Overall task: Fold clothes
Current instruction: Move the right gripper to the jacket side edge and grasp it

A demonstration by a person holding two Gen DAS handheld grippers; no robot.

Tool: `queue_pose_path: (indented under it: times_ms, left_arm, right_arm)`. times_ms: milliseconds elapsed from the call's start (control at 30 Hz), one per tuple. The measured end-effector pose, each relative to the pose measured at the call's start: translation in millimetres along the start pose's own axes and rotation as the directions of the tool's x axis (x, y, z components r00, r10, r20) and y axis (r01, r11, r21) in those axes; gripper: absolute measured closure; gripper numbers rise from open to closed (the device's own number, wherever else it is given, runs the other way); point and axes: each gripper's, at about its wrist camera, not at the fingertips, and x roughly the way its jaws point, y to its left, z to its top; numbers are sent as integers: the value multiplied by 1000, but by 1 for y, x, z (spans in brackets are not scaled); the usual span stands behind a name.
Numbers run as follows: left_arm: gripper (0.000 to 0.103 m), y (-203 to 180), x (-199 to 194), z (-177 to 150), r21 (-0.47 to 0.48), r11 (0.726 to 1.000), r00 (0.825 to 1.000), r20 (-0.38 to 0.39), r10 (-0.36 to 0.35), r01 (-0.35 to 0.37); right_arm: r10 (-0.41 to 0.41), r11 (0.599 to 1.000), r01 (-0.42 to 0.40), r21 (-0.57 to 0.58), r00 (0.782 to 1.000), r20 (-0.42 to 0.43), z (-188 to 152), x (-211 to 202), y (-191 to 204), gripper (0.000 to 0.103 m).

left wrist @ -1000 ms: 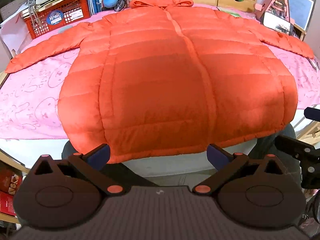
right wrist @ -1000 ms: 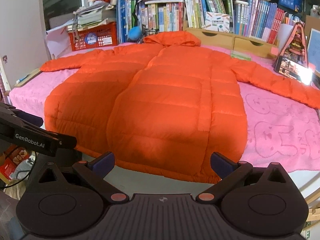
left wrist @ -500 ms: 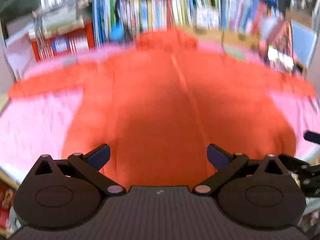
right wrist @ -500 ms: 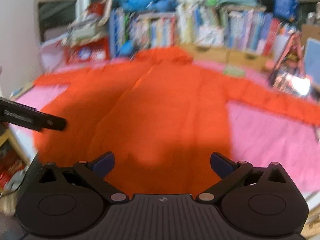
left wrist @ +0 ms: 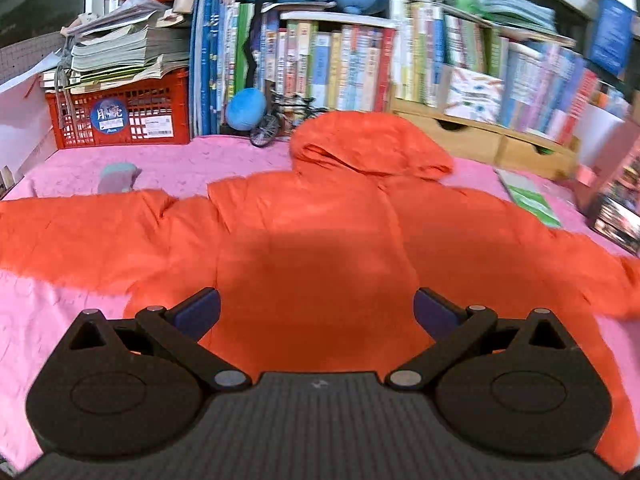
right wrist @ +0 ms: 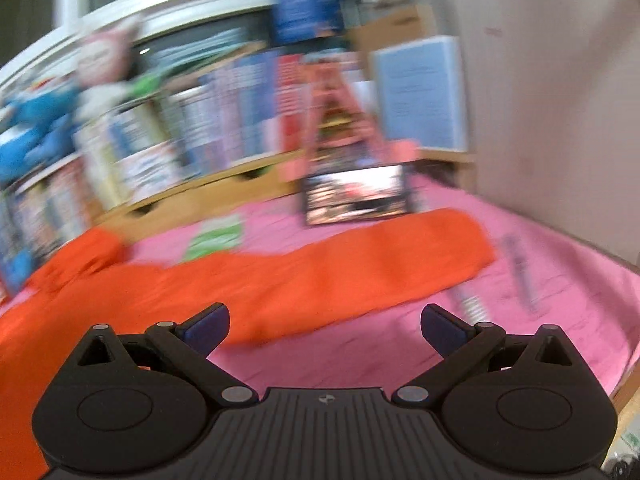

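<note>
Orange jacket (left wrist: pixel 320 248) lies flat on pink sheet (left wrist: pixel 168 160), sleeves out at 9 and 3; left gripper (left wrist: pixel 316 312) and right gripper (right wrist: pixel 325 324) both agape, holding nothing; est. reach phase, right toward sleeve (right wrist: pixel 380 256); next needs cuff pinch.

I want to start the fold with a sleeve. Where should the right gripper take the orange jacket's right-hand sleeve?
Grip the sleeve at its cuff end, coming from the right with the right gripper, open now. The sleeve lies flat and stretched out on the pink cover, so its free end probably lifts most easily and swings over the jacket.
</note>
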Motion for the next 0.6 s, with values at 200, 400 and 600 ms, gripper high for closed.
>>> queue_pose_path:
  times_ms: [200, 400, 600]
  left_arm:
    - [0, 3, 53, 22, -17, 999, 1000, 6, 30, -30]
    - [0, 9, 98, 14, 24, 999, 998, -48, 45, -44]
    - [0, 7, 106, 1, 51, 998, 998, -34, 49, -47]
  right_arm:
    - [-117, 985, 118, 126, 993, -13, 28, 55, -61, 0]
    - [-161, 974, 170, 147, 984, -71, 42, 93, -73, 0]
    - [-198, 971, 213, 106, 971, -135, 45, 123, -70, 0]
